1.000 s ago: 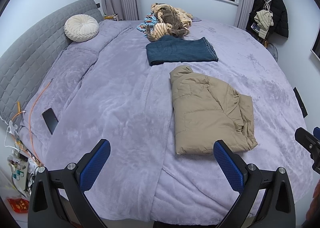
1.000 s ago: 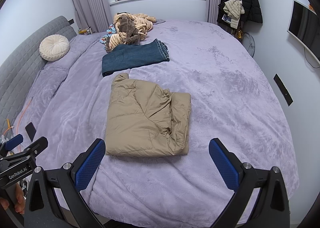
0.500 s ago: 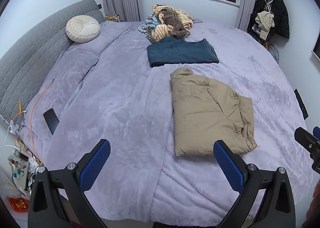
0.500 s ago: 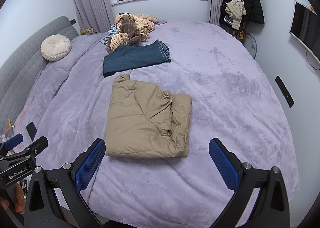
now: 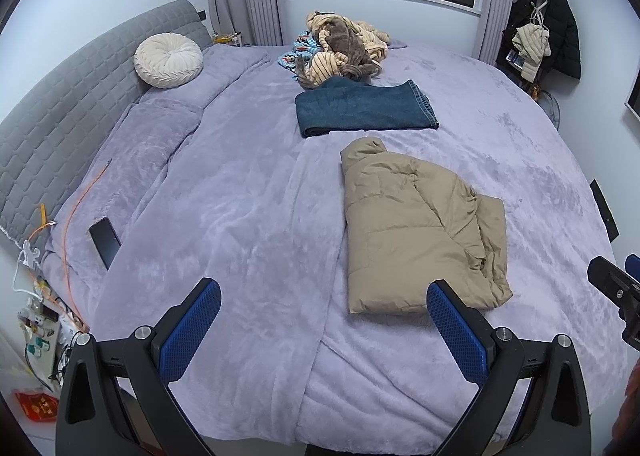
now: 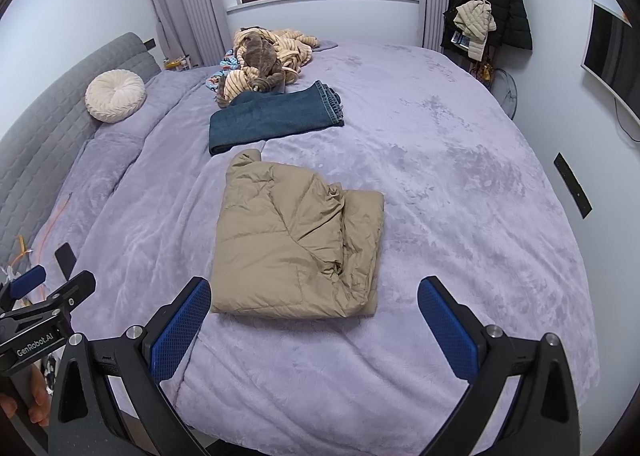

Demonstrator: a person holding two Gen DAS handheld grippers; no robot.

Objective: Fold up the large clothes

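Observation:
A tan puffer jacket (image 5: 416,228) (image 6: 296,240) lies folded into a rough rectangle on the lilac bedspread (image 5: 240,216) (image 6: 460,196). Beyond it lie folded dark blue jeans (image 5: 364,108) (image 6: 272,116), and behind those a heap of striped and brown clothes (image 5: 340,48) (image 6: 264,60). My left gripper (image 5: 324,310) hovers open over the near edge of the bed, left of the jacket. The right gripper (image 6: 314,306) is open too, held just short of the jacket's near edge. Neither holds anything.
A round cream cushion (image 5: 168,60) leans on the grey headboard (image 5: 48,116). A black phone (image 5: 105,242) and an orange cable (image 5: 76,208) lie at the bed's left edge. Coats hang on a rack (image 6: 488,16) at the far right, near a wall screen (image 6: 612,52).
Both views have shifted very slightly; the jacket and other clothes lie unmoved, and both grippers stay open.

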